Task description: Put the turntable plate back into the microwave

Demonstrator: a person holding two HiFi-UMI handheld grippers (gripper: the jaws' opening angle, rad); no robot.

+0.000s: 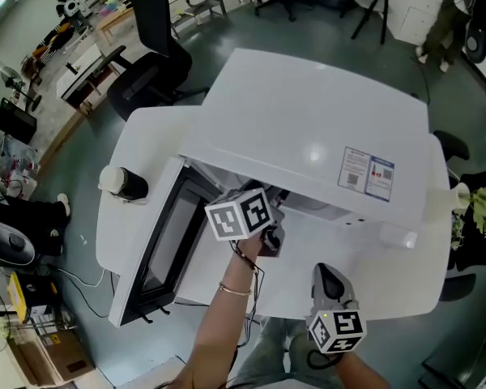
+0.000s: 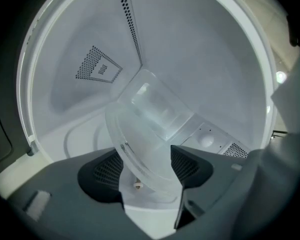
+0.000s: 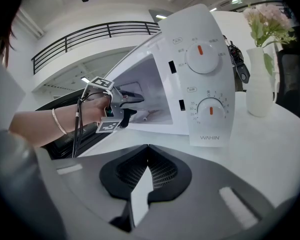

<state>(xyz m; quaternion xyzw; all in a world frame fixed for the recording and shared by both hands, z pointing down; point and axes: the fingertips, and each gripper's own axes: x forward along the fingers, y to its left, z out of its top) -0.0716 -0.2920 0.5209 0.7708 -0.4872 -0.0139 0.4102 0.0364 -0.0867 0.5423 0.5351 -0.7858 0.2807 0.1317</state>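
Now left gripper (image 2: 146,150) is reaching inside the microwave (image 1: 308,128), jaws wide apart with the tilted plate (image 2: 150,129) between them, while right gripper (image 3: 147,156) is hovering closed, empty, over the table (image 3: 270,134).

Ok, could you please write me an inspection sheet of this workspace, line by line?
Surface: white round table; the microwave stands on it.
Job's things: microwave door open; glass turntable plate tilted inside the cavity.
Clutter: dark-and-white cylinder; vase with flowers.
Grippers: left gripper open, plate between its jaws; right gripper shut, empty, outside the microwave.
Cables: thin cord by the left gripper; cable on the floor.
Surroundings: office chairs, desks.
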